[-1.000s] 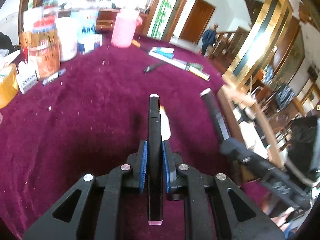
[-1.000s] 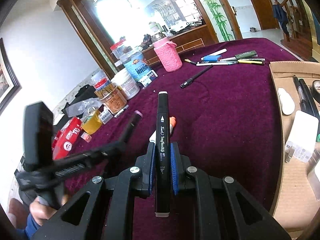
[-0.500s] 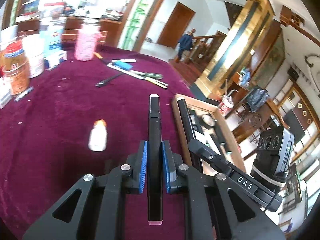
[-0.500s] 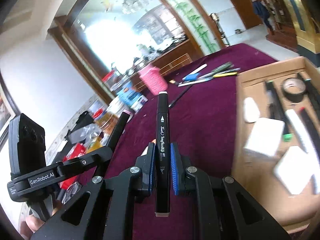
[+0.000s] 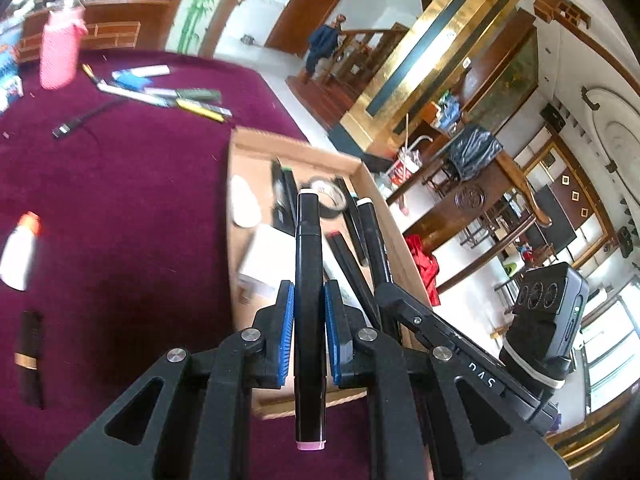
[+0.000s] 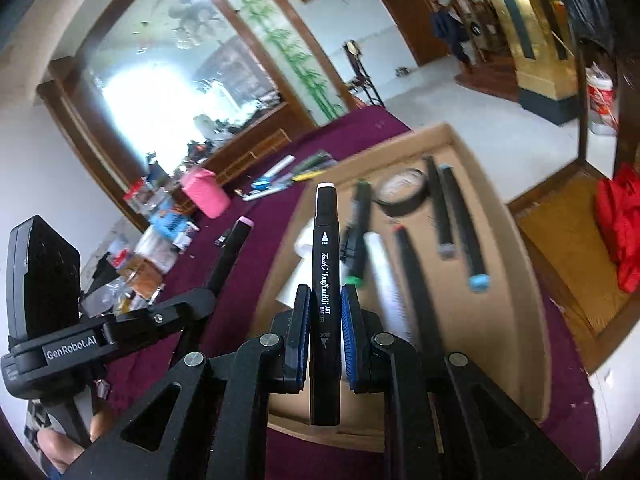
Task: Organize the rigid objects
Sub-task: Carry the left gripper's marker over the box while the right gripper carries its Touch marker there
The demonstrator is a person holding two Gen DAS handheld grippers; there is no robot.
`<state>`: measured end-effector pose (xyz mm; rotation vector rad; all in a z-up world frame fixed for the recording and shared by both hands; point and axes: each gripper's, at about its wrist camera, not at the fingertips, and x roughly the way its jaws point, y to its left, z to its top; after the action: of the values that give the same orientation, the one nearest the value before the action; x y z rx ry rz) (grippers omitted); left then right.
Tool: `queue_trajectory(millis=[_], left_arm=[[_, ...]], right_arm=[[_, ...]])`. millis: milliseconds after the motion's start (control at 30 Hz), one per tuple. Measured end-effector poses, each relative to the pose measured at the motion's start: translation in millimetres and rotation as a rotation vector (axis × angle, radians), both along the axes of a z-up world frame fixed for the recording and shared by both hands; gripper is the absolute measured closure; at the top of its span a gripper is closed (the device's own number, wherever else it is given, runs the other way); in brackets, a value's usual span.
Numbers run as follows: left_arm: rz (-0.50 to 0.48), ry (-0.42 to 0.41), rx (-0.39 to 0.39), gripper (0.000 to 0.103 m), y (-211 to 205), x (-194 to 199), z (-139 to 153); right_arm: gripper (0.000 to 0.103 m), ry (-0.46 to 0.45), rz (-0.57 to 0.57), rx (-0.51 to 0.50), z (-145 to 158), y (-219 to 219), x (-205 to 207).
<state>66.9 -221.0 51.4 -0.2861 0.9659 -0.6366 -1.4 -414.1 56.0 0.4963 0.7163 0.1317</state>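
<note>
Daylight fills both views; a blown-out window (image 6: 136,108) glares white in the right wrist view; the fisheye bends walls and doorframes towards dark vignetted corners; motion blur smears the pens in the cardboard tray (image 6: 516,216) and the white bottle (image 5: 18,252) on the tabletop (image 5: 120,208); the markers held in the jaws stay sharp; shadows on the maroon cloth are soft.

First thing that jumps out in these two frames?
Each gripper is clamped on a black marker: the left gripper holds a pink-ended marker, the right gripper a white-tipped marker. Both hang over the near end of a cardboard tray, already holding markers and a tape roll, on the maroon cloth.
</note>
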Motion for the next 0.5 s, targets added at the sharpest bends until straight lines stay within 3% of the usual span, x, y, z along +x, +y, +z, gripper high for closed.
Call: queue_trajectory(millis=[133,500], left_arm=[[-0.018,0.033,0.014,0.091,-16.7,-0.8,-13.4],[-0.033,0.014,0.089,0.091,-33.0,-5.9,-22.8]], right_arm=[[0.090,0.039,-0.027,-0.040,-6.1,-11.0,0.9],[0.090,0.091,-0.035,-0.132,-15.1,-12.8,0.9]])
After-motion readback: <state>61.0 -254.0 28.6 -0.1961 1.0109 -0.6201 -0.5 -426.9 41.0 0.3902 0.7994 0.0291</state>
